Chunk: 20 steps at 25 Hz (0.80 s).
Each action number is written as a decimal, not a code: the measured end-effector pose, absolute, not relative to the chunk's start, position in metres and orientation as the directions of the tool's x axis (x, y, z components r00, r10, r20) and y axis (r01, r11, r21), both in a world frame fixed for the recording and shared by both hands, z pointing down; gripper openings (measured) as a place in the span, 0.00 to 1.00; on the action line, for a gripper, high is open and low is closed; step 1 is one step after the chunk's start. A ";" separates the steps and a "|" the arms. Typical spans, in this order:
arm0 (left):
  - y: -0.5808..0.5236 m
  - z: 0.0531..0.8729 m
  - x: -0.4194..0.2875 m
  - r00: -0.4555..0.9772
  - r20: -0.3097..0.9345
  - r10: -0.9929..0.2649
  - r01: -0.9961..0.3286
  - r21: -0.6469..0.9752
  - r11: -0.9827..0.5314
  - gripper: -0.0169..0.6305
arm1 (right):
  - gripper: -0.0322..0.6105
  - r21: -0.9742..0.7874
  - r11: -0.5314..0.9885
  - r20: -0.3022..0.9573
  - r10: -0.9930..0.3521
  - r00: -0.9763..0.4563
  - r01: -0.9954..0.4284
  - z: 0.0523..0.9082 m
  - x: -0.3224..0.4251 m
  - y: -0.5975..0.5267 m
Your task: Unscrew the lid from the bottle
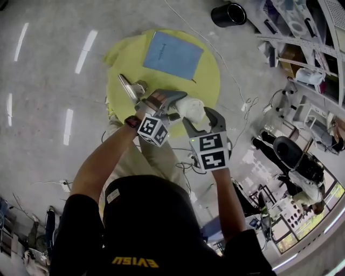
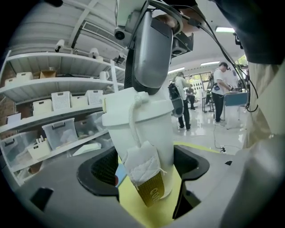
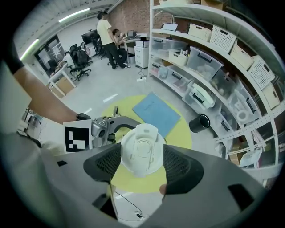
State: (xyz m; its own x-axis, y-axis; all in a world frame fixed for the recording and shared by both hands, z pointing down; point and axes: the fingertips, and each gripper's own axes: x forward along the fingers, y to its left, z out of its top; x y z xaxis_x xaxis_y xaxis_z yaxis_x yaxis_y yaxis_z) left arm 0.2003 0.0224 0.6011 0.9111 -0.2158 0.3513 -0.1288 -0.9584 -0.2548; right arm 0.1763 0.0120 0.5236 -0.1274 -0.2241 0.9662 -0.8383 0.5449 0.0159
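A person stands holding 2 hand-held claws, with a white plastic bottle (image 2: 149, 129) caught between them in mid-air. The left claw (image 2: 144, 171) is clamped round the bottle's tapered body, 1 pad against each side. The right claw (image 3: 140, 162) comes in over the top end and is clenched on the white lid (image 3: 139, 149), its ribbed pads touching the rim on both sides. A white carry strap (image 2: 133, 116) runs from the lid down the body. It ends in a stitched fabric tab with a gold label (image 2: 153, 191), which hangs between the left claw's pads, in front of the bottle.

The bottle looks light and stiff-walled, with a smooth skin that would probably slip under a weak squeeze; whether it holds liquid cannot be told. Because the body narrows away from the lid, a firm hold high on the body seems safest. The lid is best taken across its rim, as it is. The soft strap could snag under a pad as the lid turns.

Below both claws lies a round yellow surface (image 1: 124, 59), with a blue sheet (image 1: 172, 54) on it just beyond the claws. Polished grey floor (image 1: 48, 81) surrounds it. Further out past the right claw stand a black bin (image 1: 228, 14) and shelves of plastic crates (image 3: 213, 67). People (image 3: 107, 31) work at desks well away.
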 end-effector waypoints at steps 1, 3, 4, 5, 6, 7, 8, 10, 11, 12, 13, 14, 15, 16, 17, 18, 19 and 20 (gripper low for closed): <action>0.022 0.602 0.200 0.912 0.351 -0.212 -0.127 -0.252 -0.960 0.65 | 0.51 0.015 0.553 0.967 -0.219 -0.128 -0.833 0.524 0.176 0.012; 0.022 0.603 0.199 0.915 0.348 -0.206 -0.124 -0.244 -0.962 0.64 | 0.50 0.012 0.575 0.969 -0.208 -0.132 -0.818 0.525 0.174 0.012; 0.022 0.603 0.199 0.916 0.347 -0.204 -0.123 -0.241 -0.963 0.64 | 0.50 0.010 0.589 0.970 -0.202 -0.135 -0.808 0.526 0.173 0.012; 0.022 0.603 0.199 0.916 0.346 -0.202 -0.122 -0.238 -0.964 0.64 | 0.49 0.008 0.604 0.971 -0.197 -0.139 -0.797 0.526 0.173 0.012; 0.022 0.604 0.200 0.917 0.345 -0.200 -0.121 -0.235 -0.964 0.64 | 0.49 0.007 0.621 0.971 -0.191 -0.143 -0.784 0.526 0.173 0.013; 0.023 0.604 0.201 0.917 0.346 -0.198 -0.120 -0.233 -0.965 0.64 | 0.49 0.004 0.640 0.972 -0.184 -0.147 -0.768 0.526 0.172 0.014; 0.023 0.604 0.202 0.917 0.346 -0.196 -0.119 -0.231 -0.966 0.64 | 0.45 0.002 0.660 0.973 -0.175 -0.152 -0.751 0.526 0.171 0.015; 0.024 0.605 0.201 0.917 0.349 -0.193 -0.117 -0.226 -0.967 0.64 | 0.45 -0.005 0.691 0.975 -0.157 -0.157 -0.723 0.527 0.169 0.016; 0.024 0.605 0.201 0.917 0.351 -0.191 -0.117 -0.223 -0.968 0.64 | 0.45 -0.008 0.705 0.976 -0.148 -0.158 -0.709 0.527 0.168 0.016; 0.024 0.605 0.200 0.917 0.351 -0.190 -0.117 -0.219 -0.969 0.64 | 0.45 -0.010 0.721 0.977 -0.141 -0.160 -0.693 0.527 0.168 0.017; 0.025 0.605 0.200 0.917 0.351 -0.189 -0.117 -0.216 -0.969 0.63 | 0.45 -0.010 0.738 0.978 -0.134 -0.161 -0.674 0.527 0.167 0.017; 0.025 0.605 0.200 0.918 0.351 -0.187 -0.116 -0.213 -0.970 0.63 | 0.45 -0.007 0.758 0.980 -0.126 -0.157 -0.653 0.527 0.167 0.018; 0.025 0.605 0.200 0.918 0.350 -0.185 -0.115 -0.211 -0.971 0.63 | 0.45 -0.002 0.777 0.982 -0.118 -0.149 -0.630 0.527 0.167 0.019; 0.025 0.606 0.199 0.919 0.350 -0.183 -0.114 -0.209 -0.971 0.63 | 0.45 0.002 0.794 0.984 -0.110 -0.141 -0.607 0.529 0.166 0.020; 0.025 0.608 0.199 0.919 0.349 -0.181 -0.113 -0.208 -0.972 0.63 | 0.45 0.005 0.810 0.985 -0.104 -0.136 -0.587 0.530 0.166 0.021; 0.025 0.609 0.198 0.920 0.349 -0.180 -0.112 -0.207 -0.972 0.63 | 0.45 0.005 0.823 0.986 -0.099 -0.135 -0.568 0.531 0.165 0.021; 0.026 0.610 0.198 0.920 0.348 -0.178 -0.111 -0.205 -0.972 0.63 | 0.45 0.004 0.835 0.986 -0.095 -0.136 -0.551 0.532 0.165 0.022; 0.026 0.610 0.198 0.921 0.348 -0.177 -0.110 -0.204 -0.973 0.63 | 0.45 0.004 0.846 0.986 -0.093 -0.139 -0.534 0.532 0.165 0.023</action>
State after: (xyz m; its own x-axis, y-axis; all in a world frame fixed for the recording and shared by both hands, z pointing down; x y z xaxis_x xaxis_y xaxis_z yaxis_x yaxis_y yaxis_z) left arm 0.1983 0.0258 0.6101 0.9208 -0.1770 0.3477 -0.1100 -0.9728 -0.2037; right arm 0.1649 0.0228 0.5321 -0.1392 -0.0926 0.9859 -0.5336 0.8457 0.0041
